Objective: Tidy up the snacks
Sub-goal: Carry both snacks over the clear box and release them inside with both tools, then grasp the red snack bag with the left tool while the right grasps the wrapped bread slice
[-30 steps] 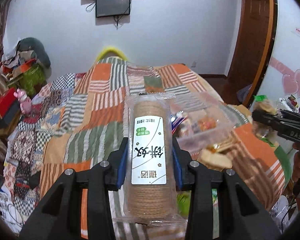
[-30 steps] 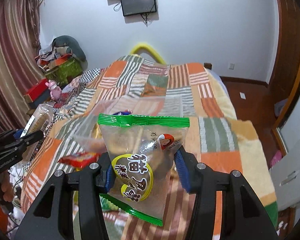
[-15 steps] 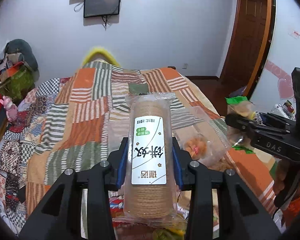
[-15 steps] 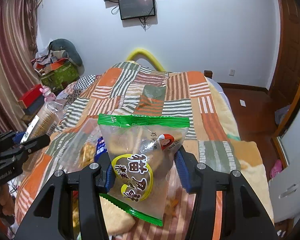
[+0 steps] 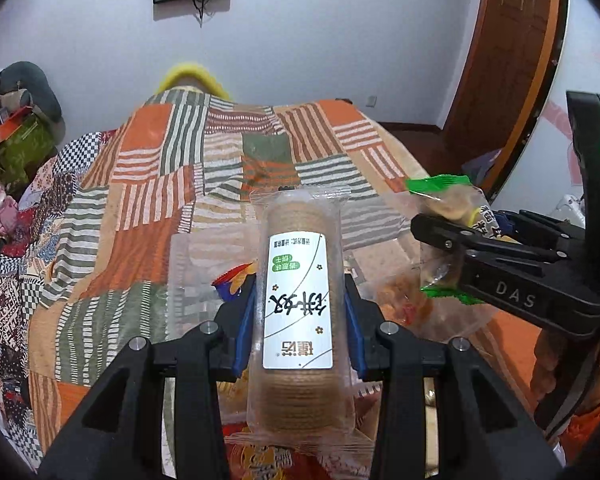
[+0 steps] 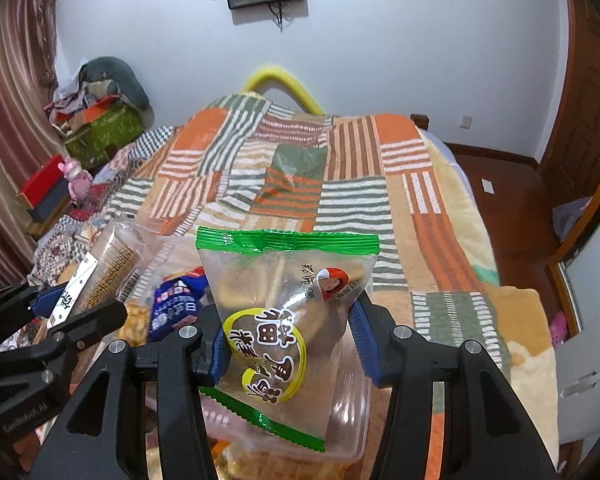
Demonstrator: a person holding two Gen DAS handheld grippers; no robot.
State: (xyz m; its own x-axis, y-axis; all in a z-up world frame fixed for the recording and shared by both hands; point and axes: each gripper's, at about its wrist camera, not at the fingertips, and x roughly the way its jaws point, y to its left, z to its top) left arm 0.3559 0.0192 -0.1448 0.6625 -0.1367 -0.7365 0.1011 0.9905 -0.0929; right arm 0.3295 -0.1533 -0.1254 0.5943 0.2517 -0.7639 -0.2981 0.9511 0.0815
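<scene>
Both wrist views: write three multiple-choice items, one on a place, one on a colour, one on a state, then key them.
1. Where is the clear plastic box?
A. On the floor
B. On the quilt, below the snacks
C. On the wall

2. What colour is the top seal of the snack bag?
A. Green
B. Red
C. Black

3. How is the left claw?
A. Open, empty
B. Out of view
C. Shut on the biscuit roll

Key: B, the box sits under both claws on the bed; A, a green strip tops the bag; C, both pads press the roll.

Right tongs (image 6: 288, 344) clamp green-edged snack bag (image 6: 284, 320) above clear bin (image 6: 352, 432).
</scene>
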